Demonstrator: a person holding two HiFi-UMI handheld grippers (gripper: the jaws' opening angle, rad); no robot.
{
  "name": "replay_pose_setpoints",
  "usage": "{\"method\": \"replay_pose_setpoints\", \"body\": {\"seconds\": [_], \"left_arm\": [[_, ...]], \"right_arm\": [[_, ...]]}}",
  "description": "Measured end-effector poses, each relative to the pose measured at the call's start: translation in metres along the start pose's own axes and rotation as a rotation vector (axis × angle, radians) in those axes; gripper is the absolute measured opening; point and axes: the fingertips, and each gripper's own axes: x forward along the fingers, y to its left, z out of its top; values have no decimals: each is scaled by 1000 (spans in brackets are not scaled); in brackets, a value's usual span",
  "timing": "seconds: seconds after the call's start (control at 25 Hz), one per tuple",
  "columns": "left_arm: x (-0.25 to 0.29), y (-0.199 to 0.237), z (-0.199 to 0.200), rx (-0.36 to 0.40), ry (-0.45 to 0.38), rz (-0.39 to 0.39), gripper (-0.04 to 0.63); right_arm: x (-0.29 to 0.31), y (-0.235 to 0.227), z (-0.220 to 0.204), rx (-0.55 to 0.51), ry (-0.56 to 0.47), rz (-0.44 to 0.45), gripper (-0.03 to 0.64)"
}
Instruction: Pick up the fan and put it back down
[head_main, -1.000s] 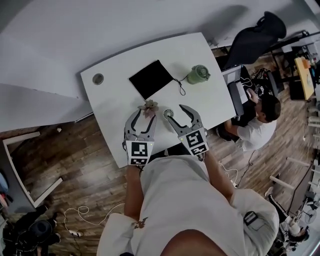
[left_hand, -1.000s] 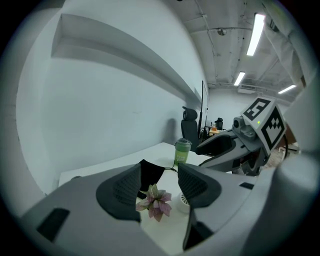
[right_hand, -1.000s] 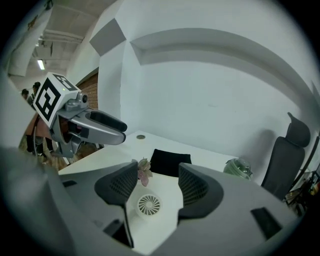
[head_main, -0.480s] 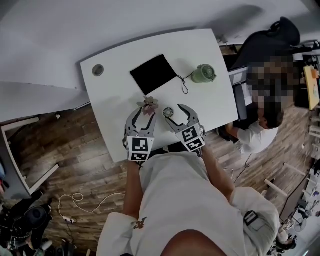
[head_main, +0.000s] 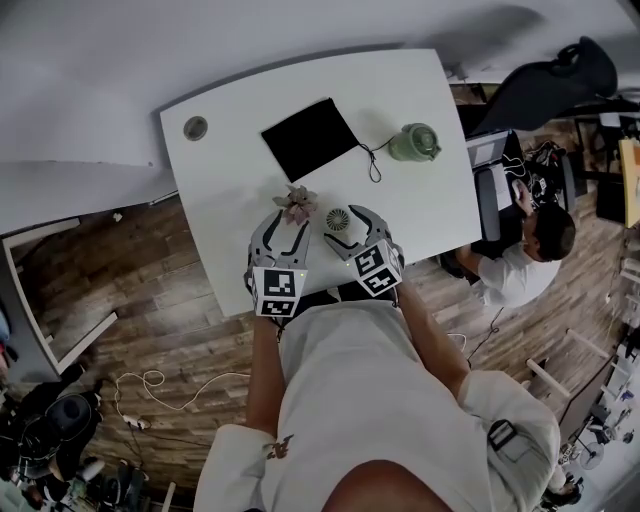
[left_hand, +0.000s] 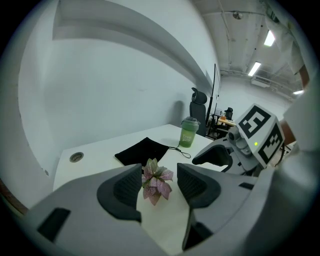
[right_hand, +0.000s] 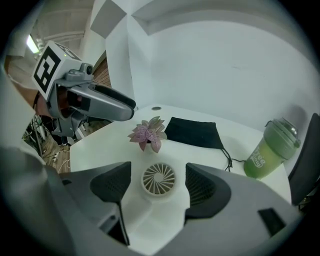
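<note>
A small round white fan (right_hand: 158, 178) lies flat on the white table (head_main: 230, 190), grille up. My right gripper (right_hand: 158, 182) is lowered around it. Its jaws have just been opening and now stand open, the fan between them with a gap on each side. In the head view the fan (head_main: 338, 219) sits between the right gripper's (head_main: 350, 224) fingers. To its left is my left gripper (head_main: 287, 224), open too. A small pink-leaved plant (left_hand: 157, 181) stands between its fingertips, and no pad presses on it.
A black pouch (head_main: 310, 137) with a cord and a green lidded cup (head_main: 413, 143) lie further back on the table. A cable grommet (head_main: 195, 128) is at the far left. A person (head_main: 520, 265) sits at a desk to the right. Cables (head_main: 150, 385) lie on the wooden floor.
Both grippers have come down toward the table. The right gripper's jaws have spread apart and now straddle the fan. The left gripper has closed in on the plant.
</note>
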Motion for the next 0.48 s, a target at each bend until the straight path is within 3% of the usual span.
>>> {"method": "replay_pose_setpoints", "body": {"seconds": [0.48], "left_arm": [[20, -8, -28, -11, 77, -9, 216]], "right_arm": [[27, -3, -26, 6, 73, 39, 373]]}}
